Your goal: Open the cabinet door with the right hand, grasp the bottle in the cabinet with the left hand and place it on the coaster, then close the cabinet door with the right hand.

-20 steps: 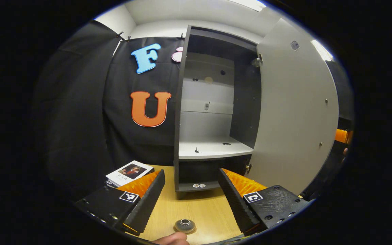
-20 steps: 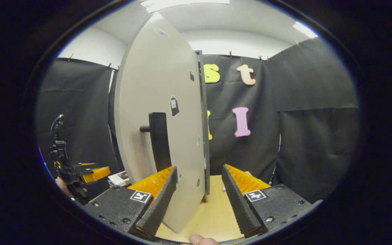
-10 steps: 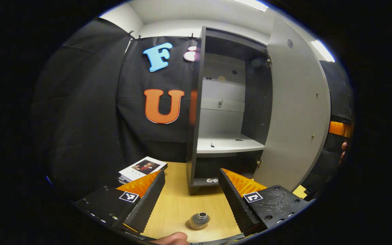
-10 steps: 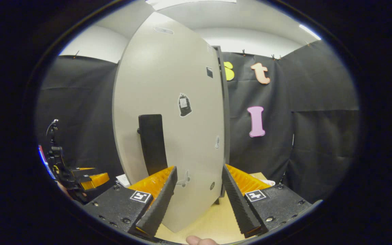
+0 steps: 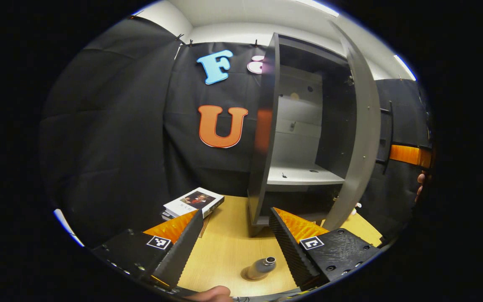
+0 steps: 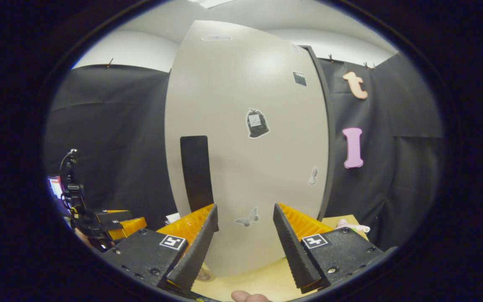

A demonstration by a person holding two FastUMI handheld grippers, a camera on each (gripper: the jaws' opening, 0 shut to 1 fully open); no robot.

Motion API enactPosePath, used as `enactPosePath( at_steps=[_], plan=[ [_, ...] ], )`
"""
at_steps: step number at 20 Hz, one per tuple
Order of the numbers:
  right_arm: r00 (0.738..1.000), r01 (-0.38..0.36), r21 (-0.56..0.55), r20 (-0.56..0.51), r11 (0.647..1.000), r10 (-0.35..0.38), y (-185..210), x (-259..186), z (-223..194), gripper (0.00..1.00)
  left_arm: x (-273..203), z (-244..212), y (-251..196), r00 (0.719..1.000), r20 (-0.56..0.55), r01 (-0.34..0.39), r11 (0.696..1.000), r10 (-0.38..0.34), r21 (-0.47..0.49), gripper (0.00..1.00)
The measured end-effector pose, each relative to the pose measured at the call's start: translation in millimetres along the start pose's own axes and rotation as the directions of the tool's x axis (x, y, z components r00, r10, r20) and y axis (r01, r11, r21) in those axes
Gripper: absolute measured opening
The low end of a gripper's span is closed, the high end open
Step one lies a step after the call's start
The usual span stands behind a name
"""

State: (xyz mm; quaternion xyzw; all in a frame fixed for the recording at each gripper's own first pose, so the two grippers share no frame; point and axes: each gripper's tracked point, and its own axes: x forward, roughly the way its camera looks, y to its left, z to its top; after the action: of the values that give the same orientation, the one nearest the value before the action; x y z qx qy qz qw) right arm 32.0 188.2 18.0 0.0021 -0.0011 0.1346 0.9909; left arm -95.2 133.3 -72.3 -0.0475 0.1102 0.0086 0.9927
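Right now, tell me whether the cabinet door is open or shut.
Partly open. In the left gripper view the cabinet door stands swung out from the cabinet, leaving a gap through which the bare inner shelf shows.

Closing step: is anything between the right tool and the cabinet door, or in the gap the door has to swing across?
Nothing visible does. The open right tool faces the door directly, with nothing between them. In the left gripper view, the gap between the door and the cabinet is free. The bottle stands on the table, apart from the door.

books [image 5: 193, 202] on wooden table [image 5: 224, 251]
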Motion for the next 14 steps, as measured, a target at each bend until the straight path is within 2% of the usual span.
enactPosePath(
  at_steps=[4,7,8,9,11,14],
  plan=[
    [1.0,-0.024,-0.008,0.001,1.0,0.024,9.9,0.9,3.4,0.87,-3.7,0.9,16.3,1.0,0.003,-0.022,0.999,0.022,-0.031,0.96],
    [1.0,0.007,-0.001,-0.002,1.0,-0.007,2.5,-9.2,2.7,0.87,1.2,6.6,14.0,1.0,0.011,-0.002,0.999,0.002,-0.047,0.96],
    [1.0,0.031,-0.002,0.002,1.0,-0.031,-1.7,-15.2,2.2,0.87,4.1,10.8,10.6,1.0,0.017,0.013,0.999,-0.012,-0.047,0.96],
    [0.998,0.058,-0.001,0.003,0.998,-0.058,-7.6,-20.6,1.5,0.87,6.4,15.5,6.1,0.999,0.028,0.029,0.999,-0.028,-0.046,1.0],
    [0.992,0.129,0.008,-0.011,0.992,-0.129,-17.1,-32.9,-7.2,0.84,10.3,24.6,-7.2,0.996,0.056,0.072,0.997,-0.07,-0.041,0.95],
    [0.958,0.285,0.011,-0.021,0.958,-0.285,-52.6,-63.2,-14.9,0.89,10.5,41.9,-42.3,0.985,0.097,0.14,0.99,-0.14,0.013,0.96]
  ],
)
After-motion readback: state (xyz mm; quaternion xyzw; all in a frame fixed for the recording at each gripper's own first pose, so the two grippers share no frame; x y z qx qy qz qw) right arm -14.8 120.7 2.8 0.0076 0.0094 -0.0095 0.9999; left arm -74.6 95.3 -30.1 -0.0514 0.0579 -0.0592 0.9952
